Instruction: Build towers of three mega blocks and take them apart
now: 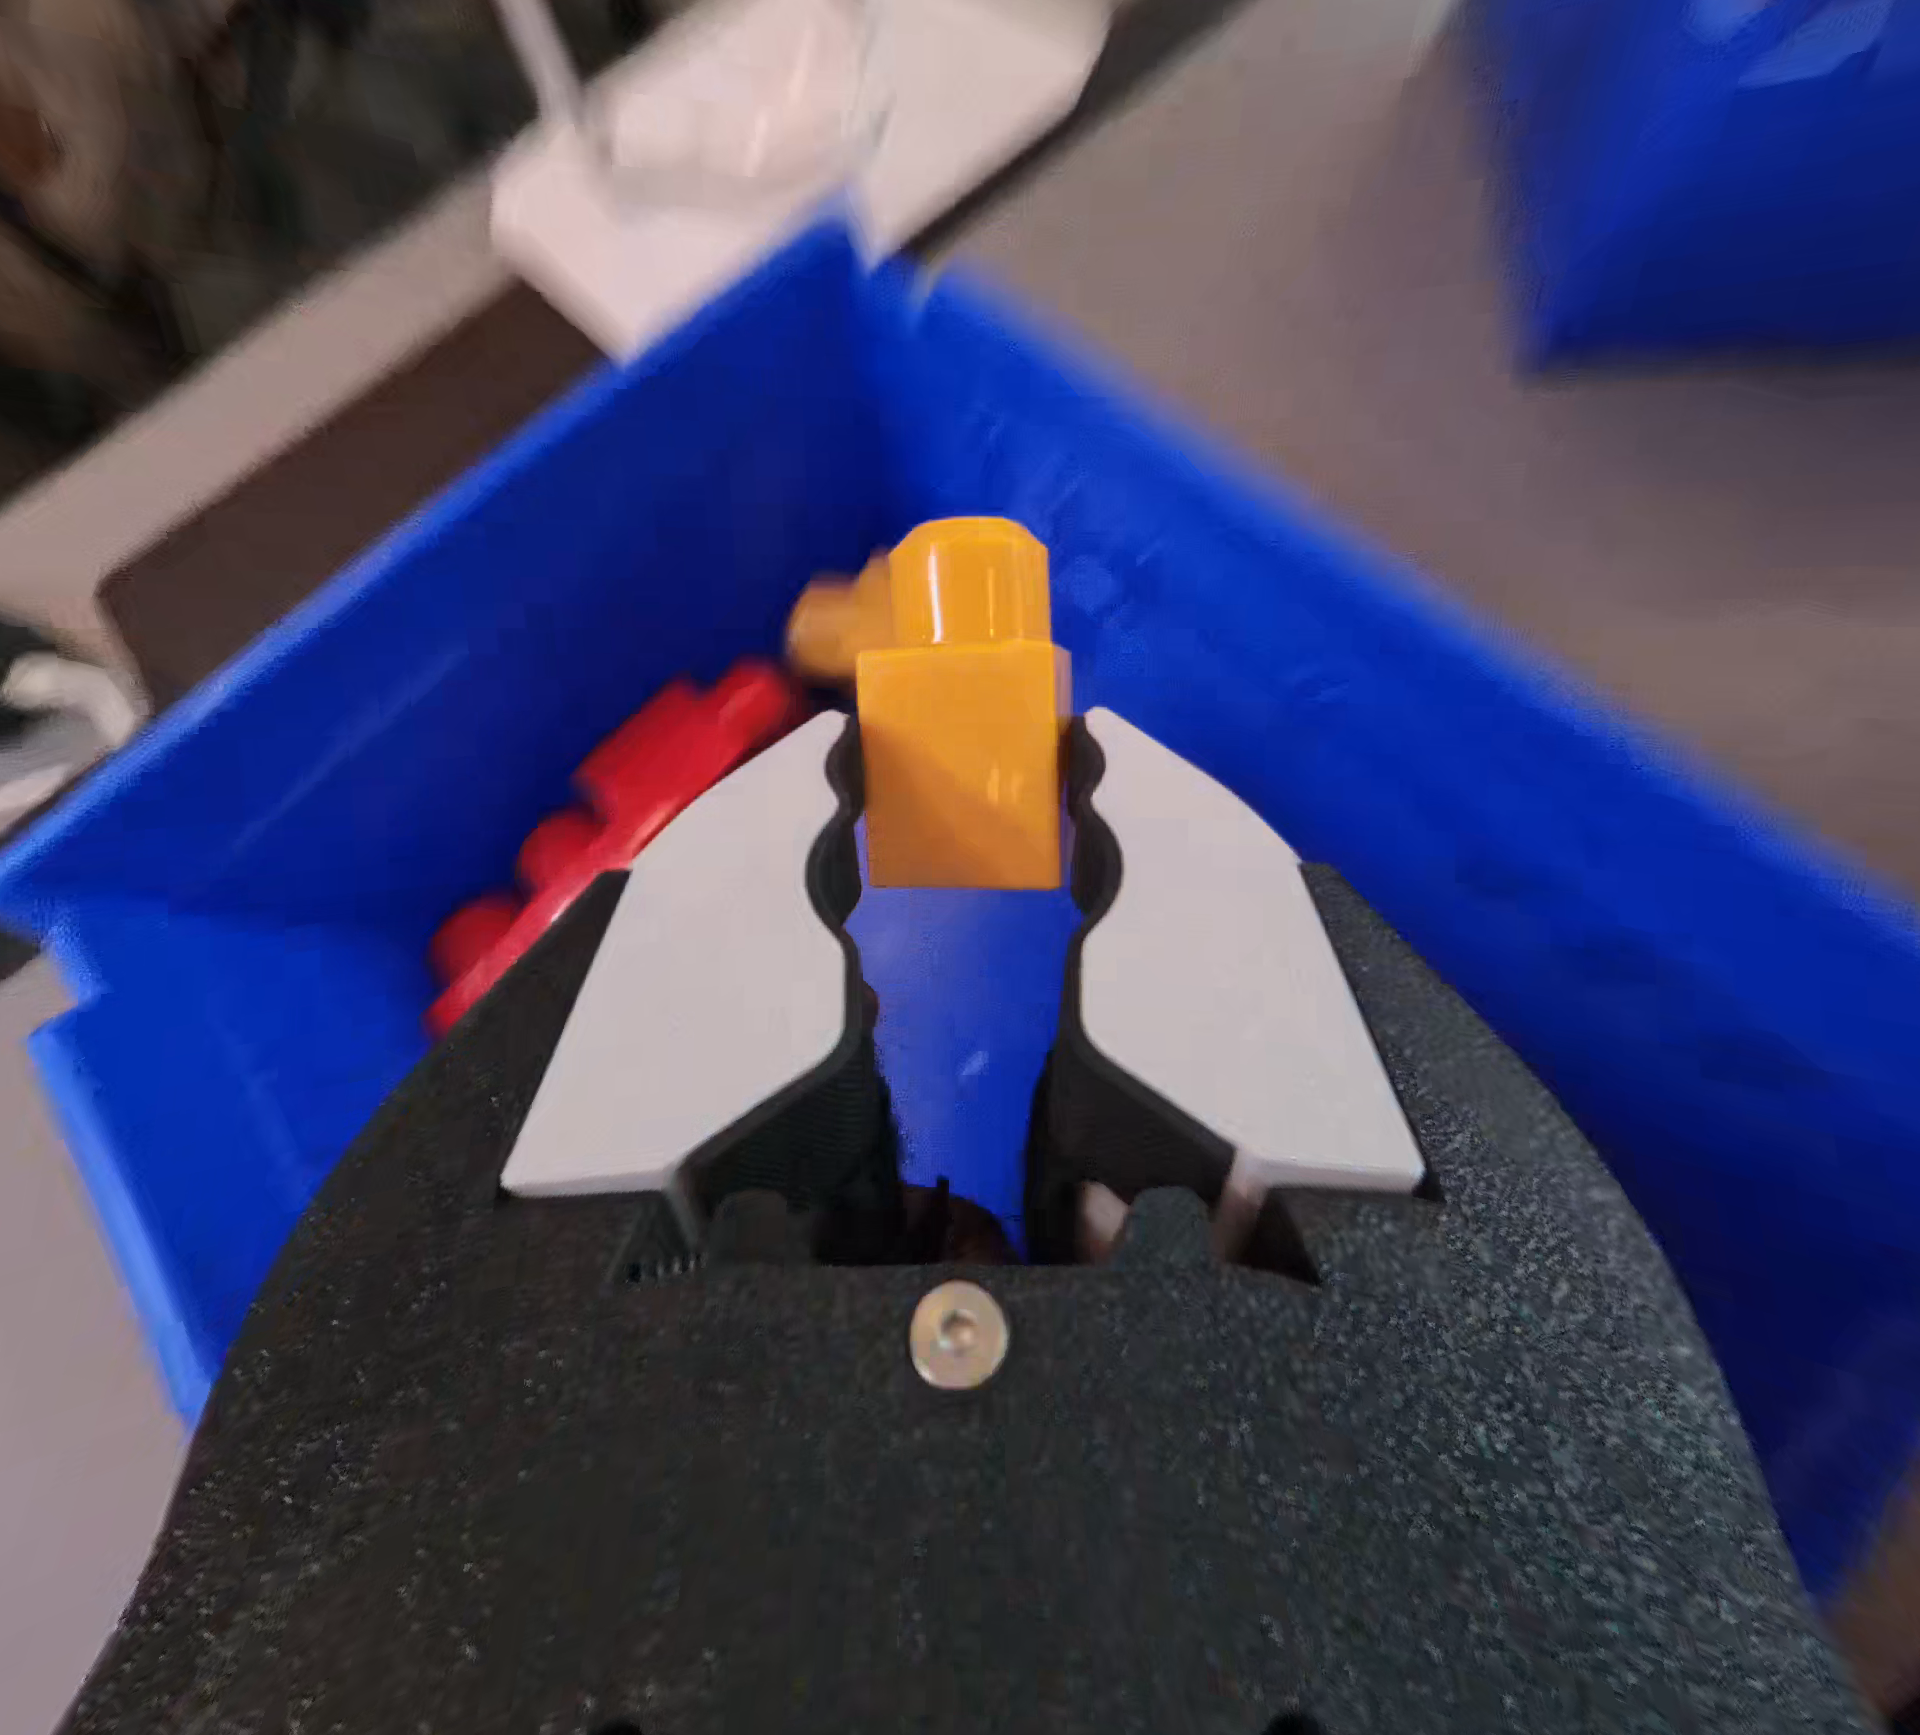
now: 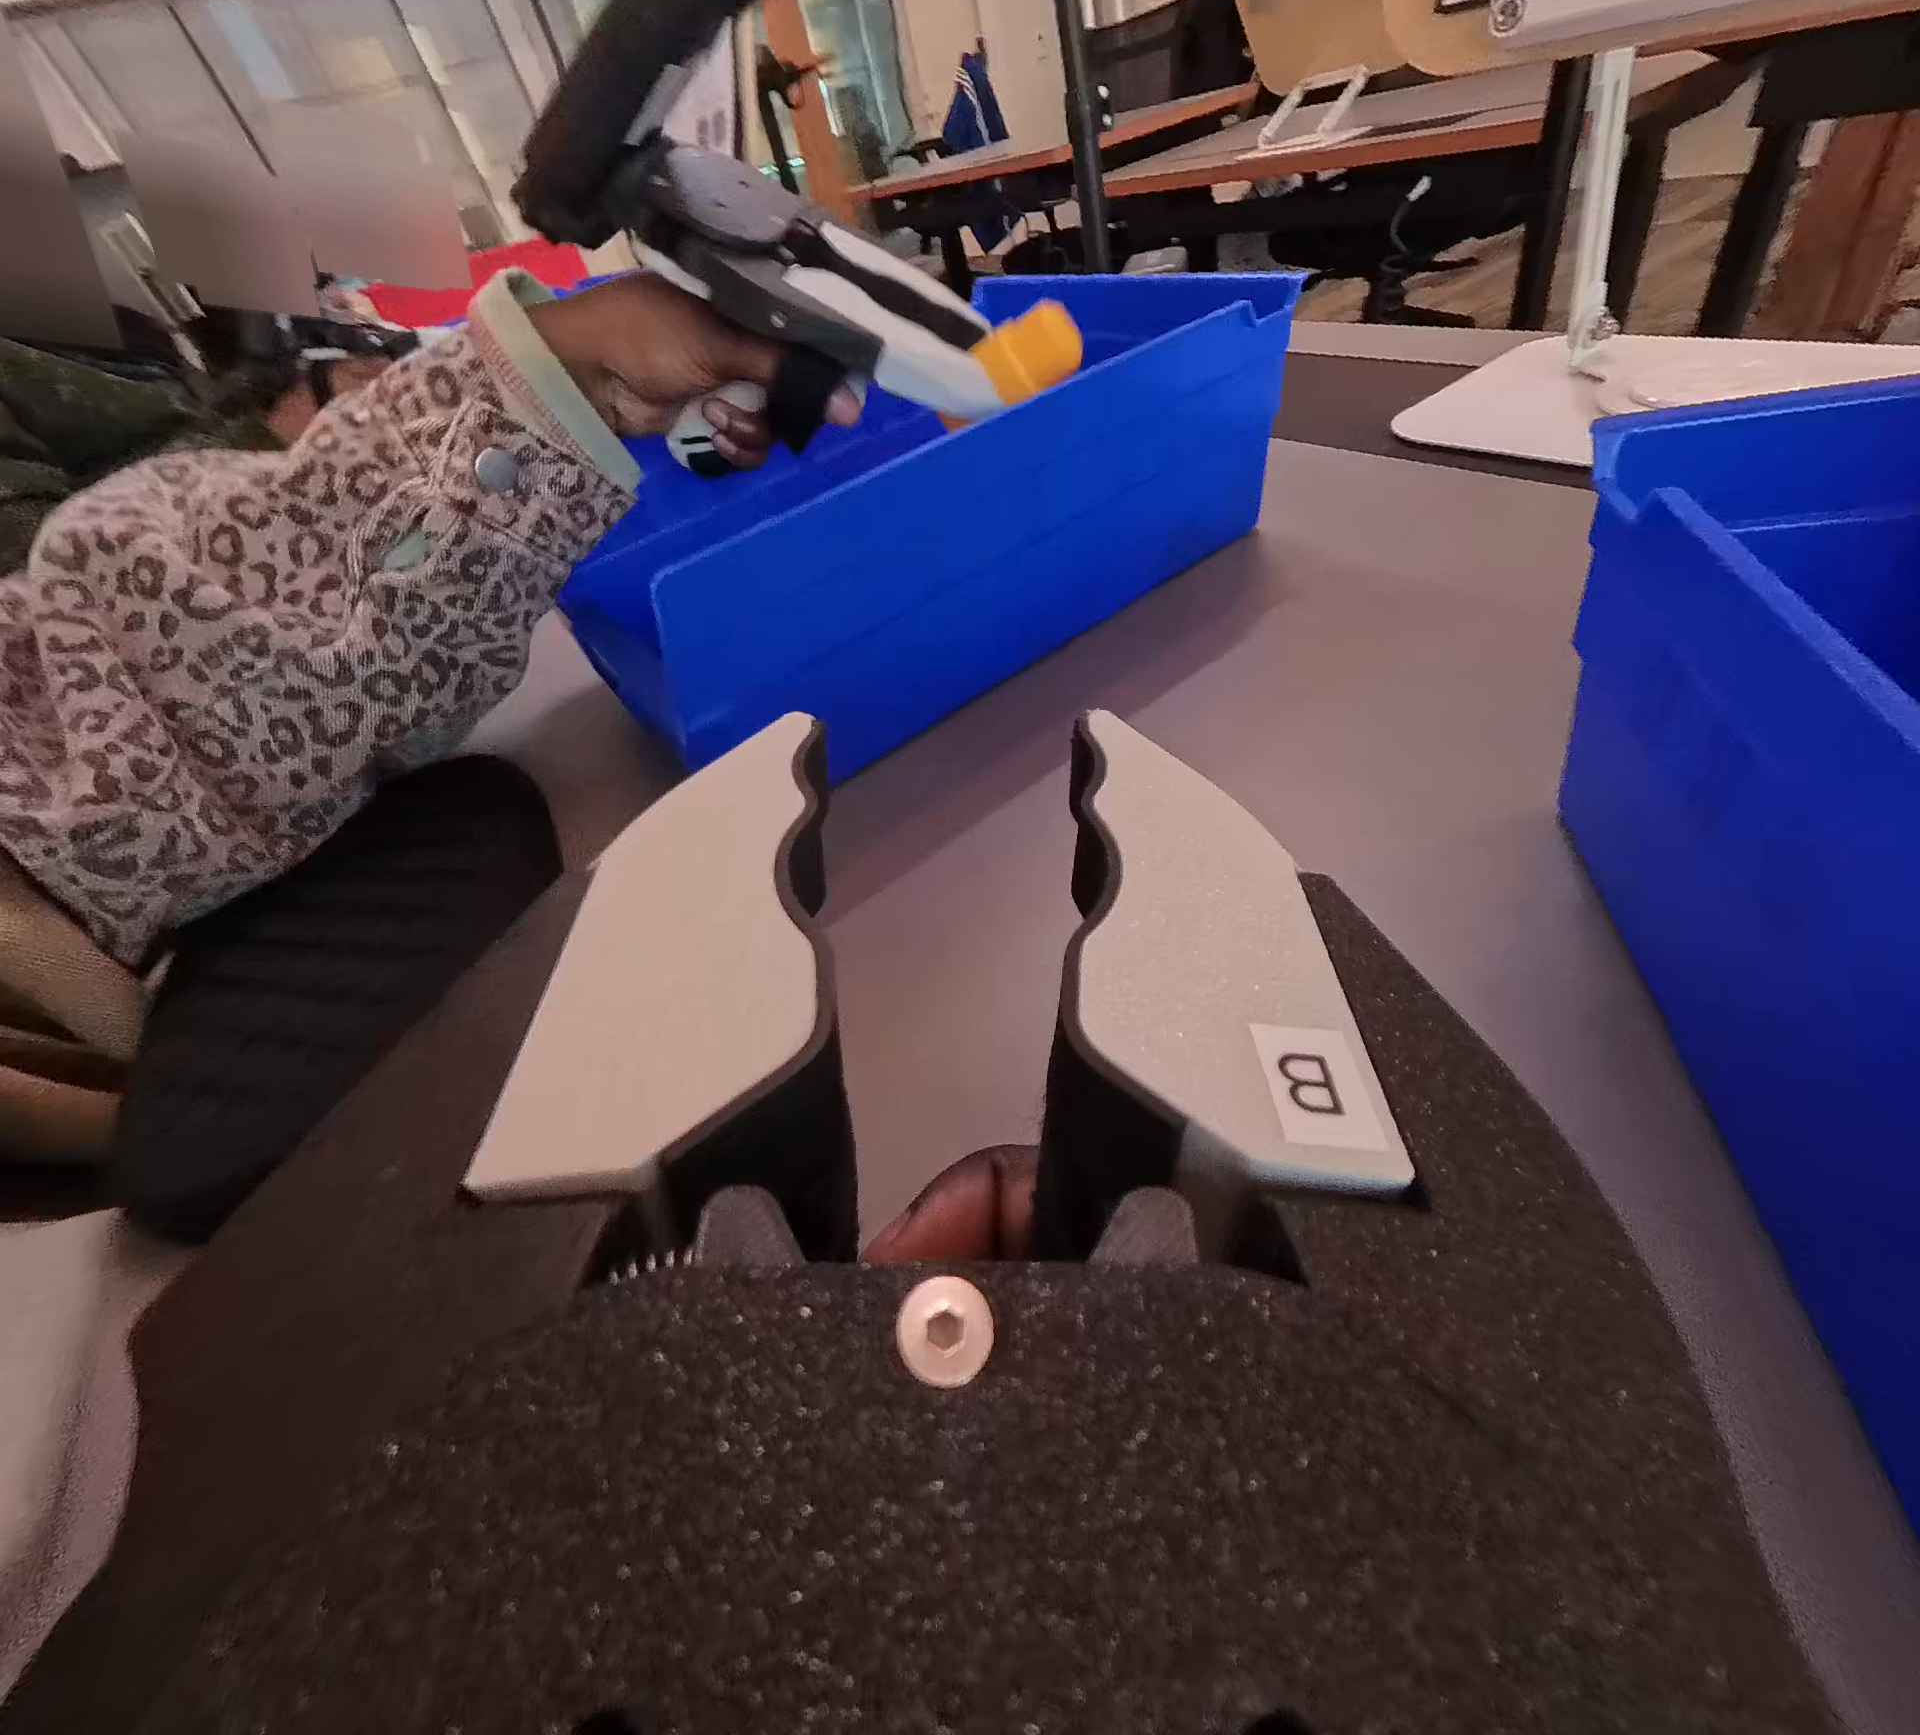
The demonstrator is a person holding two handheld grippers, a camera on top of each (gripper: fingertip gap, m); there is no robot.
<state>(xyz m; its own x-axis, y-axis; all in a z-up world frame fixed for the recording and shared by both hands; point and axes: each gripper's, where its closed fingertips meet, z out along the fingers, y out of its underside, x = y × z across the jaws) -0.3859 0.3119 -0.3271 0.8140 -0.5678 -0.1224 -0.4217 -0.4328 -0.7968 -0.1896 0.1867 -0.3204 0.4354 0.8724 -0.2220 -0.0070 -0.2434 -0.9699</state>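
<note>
My left gripper (image 1: 961,750) is shut on an orange mega block (image 1: 961,750) and holds it over a long blue bin (image 1: 1299,646). A red block (image 1: 644,802) and another orange block (image 1: 826,625) lie in that bin, left of my fingers. The right wrist view shows the same left gripper (image 2: 997,381) with the orange block (image 2: 1029,360) above the blue bin (image 2: 935,563). My right gripper (image 2: 948,781) is open and empty, low over the dark table (image 2: 1351,698), apart from both bins.
A second blue bin (image 2: 1745,750) stands at the right; it also shows in the left wrist view (image 1: 1714,127). A white stand base (image 2: 1507,407) sits behind it. A person's patterned sleeve (image 2: 260,625) reaches in from the left.
</note>
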